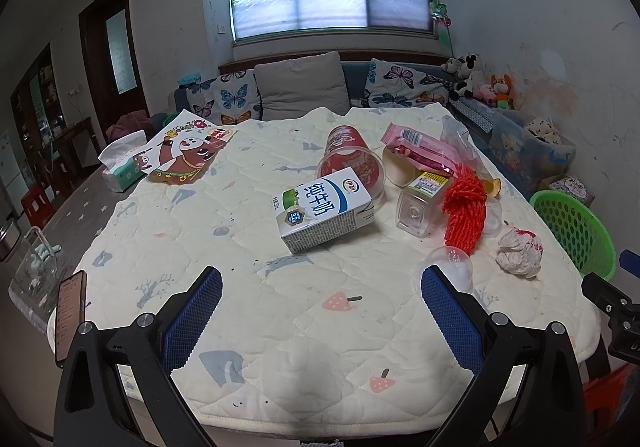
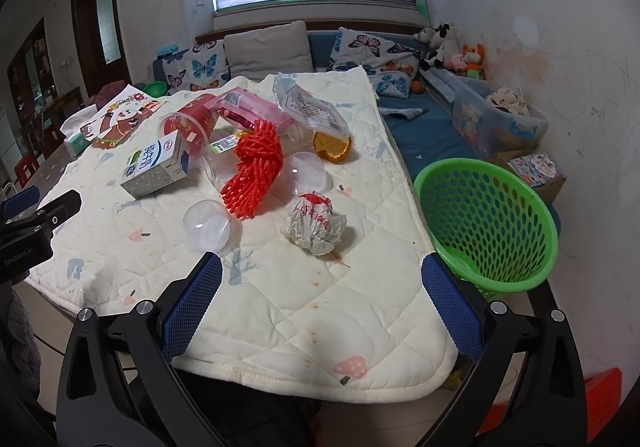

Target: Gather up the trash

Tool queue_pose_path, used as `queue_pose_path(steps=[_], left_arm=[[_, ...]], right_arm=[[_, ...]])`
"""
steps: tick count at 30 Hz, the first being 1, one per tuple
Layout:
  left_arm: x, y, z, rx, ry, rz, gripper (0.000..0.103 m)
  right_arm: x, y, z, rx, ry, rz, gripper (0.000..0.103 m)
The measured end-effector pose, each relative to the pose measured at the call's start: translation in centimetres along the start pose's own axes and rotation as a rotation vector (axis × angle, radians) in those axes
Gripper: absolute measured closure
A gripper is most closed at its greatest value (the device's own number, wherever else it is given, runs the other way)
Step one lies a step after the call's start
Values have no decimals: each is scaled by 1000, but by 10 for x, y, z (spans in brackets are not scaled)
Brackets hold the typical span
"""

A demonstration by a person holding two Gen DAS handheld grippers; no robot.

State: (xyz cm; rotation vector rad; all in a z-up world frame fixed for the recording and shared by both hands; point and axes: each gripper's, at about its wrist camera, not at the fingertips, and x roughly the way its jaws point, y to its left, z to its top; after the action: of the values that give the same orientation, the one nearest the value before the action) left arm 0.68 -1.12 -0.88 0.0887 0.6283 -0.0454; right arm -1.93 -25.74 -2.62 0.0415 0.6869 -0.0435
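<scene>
Trash lies on a quilted table cover (image 1: 280,307). A milk carton (image 1: 326,213) lies on its side mid-table, also in the right wrist view (image 2: 156,163). Behind it is a red cup (image 1: 352,163). A red foam net (image 2: 254,171), a crumpled paper ball (image 2: 314,223), clear plastic domes (image 2: 208,227), an orange peel (image 2: 332,145) and pink wrappers (image 1: 424,151) lie to the right. A green basket (image 2: 488,223) stands off the table's right edge. My left gripper (image 1: 320,311) is open and empty above the near table. My right gripper (image 2: 320,307) is open and empty, just short of the paper ball.
A tissue pack (image 1: 122,171) and a cartoon box (image 1: 184,155) sit at the far left. A phone (image 1: 70,313) lies at the near-left edge, a glass jar (image 1: 32,275) beside it. A sofa with cushions (image 1: 300,87) is behind. A storage bin (image 2: 496,123) stands right.
</scene>
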Motion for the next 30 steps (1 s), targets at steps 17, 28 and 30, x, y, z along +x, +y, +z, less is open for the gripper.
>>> queue_pose_path(steps=[17, 28, 30], left_arm=[[5, 2, 12, 8, 4, -4, 6], [15, 8, 22, 6, 9, -2, 6], [18, 9, 25, 8, 12, -3, 6]], right_arm=[[15, -10, -2, 1, 11, 1, 7], [43, -16, 11, -15, 56, 31, 13], [51, -15, 13, -19, 68, 36, 14]])
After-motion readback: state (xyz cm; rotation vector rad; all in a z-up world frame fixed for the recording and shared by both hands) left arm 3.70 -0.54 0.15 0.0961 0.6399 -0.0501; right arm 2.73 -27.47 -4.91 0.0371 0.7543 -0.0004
